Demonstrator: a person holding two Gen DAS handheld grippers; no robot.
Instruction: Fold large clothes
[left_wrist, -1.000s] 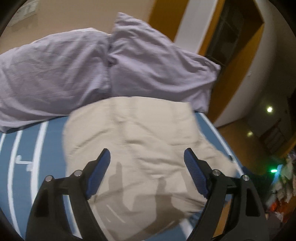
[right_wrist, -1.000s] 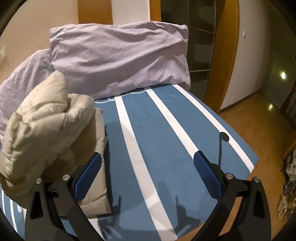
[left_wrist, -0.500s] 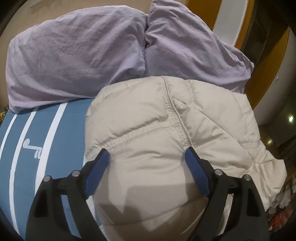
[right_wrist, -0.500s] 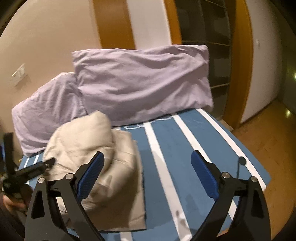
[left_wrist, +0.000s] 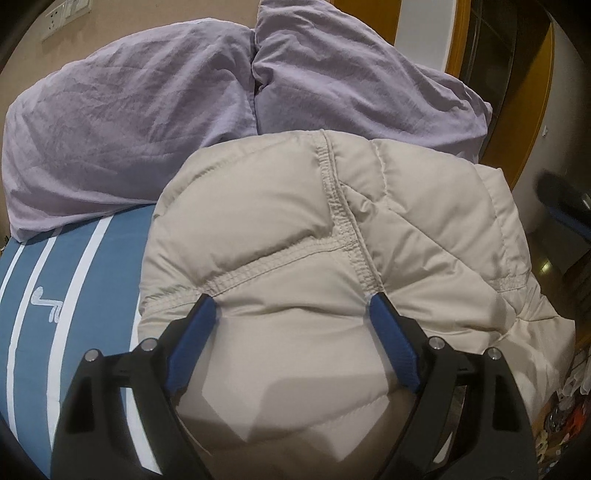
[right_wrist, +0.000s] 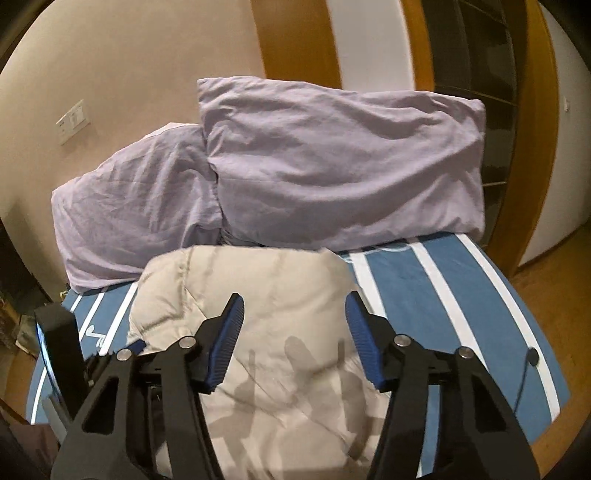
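Left gripper (left_wrist: 291, 308): jaws spread wide, both blue pads pressed down into the top of the beige puffer jacket (left_wrist: 332, 229), denting the padding at a stitched seam; fabric bulges between them but is not pinched.

Right gripper (right_wrist: 293, 325): jaws have just been closing, now about half spread. They hang over the jacket (right_wrist: 258, 295) with its surface seen between the pads; whether the pads touch the fabric cannot be told. Nothing clamped.

Jacket: one, folded into a thick bundle, lying on the bed (right_wrist: 424, 295), near the head end, its far edge just in front of the pillows.

Count: two lilac pillows, left pillow (right_wrist: 136, 206) and right pillow (right_wrist: 343, 166), leaning against the wall, touching each other. One blue bedcover with white stripes. One wall switch plate (right_wrist: 72, 121).
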